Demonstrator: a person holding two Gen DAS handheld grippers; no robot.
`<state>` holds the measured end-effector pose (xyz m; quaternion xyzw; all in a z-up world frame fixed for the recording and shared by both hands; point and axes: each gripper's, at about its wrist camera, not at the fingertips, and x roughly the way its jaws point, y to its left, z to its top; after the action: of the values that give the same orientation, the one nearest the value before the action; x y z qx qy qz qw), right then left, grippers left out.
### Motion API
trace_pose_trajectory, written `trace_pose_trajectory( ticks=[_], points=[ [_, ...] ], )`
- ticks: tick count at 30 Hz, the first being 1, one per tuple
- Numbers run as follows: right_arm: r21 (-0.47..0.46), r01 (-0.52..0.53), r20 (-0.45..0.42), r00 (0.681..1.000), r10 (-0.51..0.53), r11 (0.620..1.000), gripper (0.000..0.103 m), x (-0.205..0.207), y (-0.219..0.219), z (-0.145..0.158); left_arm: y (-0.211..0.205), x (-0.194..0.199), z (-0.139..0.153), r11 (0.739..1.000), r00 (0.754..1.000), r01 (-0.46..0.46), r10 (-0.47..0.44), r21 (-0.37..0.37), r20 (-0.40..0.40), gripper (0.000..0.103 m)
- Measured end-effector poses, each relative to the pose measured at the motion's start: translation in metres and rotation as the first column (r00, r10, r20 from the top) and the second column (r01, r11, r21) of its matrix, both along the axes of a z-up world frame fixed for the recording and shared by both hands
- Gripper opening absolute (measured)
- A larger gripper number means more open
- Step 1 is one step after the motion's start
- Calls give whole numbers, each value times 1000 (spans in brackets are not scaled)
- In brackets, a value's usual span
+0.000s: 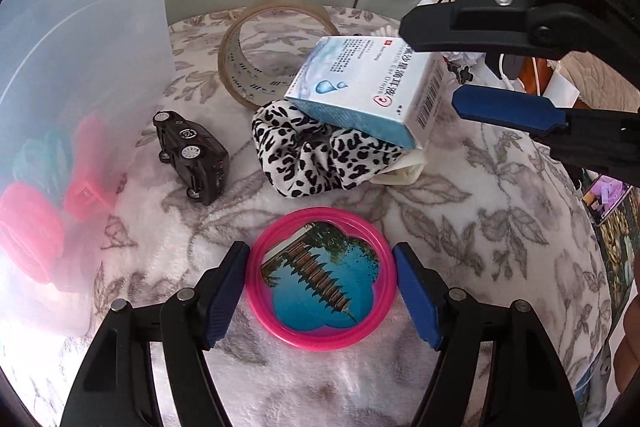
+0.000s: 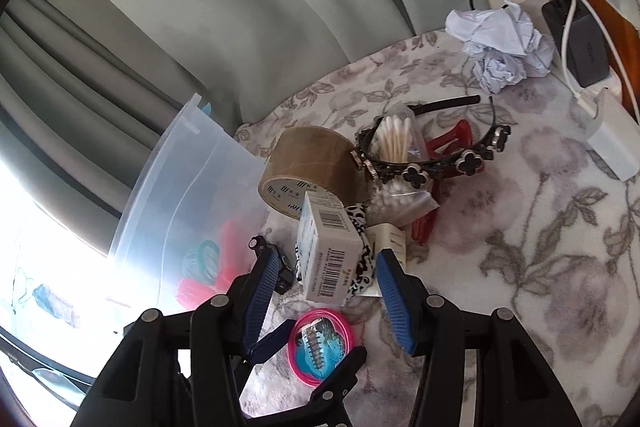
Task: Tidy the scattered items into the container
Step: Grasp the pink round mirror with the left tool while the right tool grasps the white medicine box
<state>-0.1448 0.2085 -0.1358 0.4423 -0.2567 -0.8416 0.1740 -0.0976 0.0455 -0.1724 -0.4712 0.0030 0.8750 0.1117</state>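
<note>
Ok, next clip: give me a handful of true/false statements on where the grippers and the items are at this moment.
1. The left gripper is open around the pink mirror. True.
2. The right gripper is shut on the toy car. False: it is open, its fingers either side of the box, and the car lies untouched on the blanket.
3. The box leans tilted on the scrunchie. True.
4. The tape roll is inside the bin. False: it stands on the blanket beside the bin.
5. The bin is empty. False: pink and teal items show through its wall.
</note>
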Motion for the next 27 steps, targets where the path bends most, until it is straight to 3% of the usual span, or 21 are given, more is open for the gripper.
trace_pose_trajectory(
  ticks=[1,6,16,20,27],
  points=[
    [-8,-4,1,1000,4,1000,53,-2,-2,-1,0,0,0,1000,1000,0,0,2,0,74],
    [-46,9,10,1000,-9,999,27,-1,-2,-6,-3,0,4,1000,1000,-2,2,13,2,74],
    [-96,52,-45,997,-56,994,27,27,15,20,-8,8,22,999,1000,-21,21,26,-20,74],
    [-102,77,-78,993,-85,992,27,42,24,36,0,18,31,1000,998,-17,18,22,-64,74],
    [-108,102,-158,980,-119,989,27,76,35,72,9,34,71,999,985,-19,25,37,-171,74]
  ],
)
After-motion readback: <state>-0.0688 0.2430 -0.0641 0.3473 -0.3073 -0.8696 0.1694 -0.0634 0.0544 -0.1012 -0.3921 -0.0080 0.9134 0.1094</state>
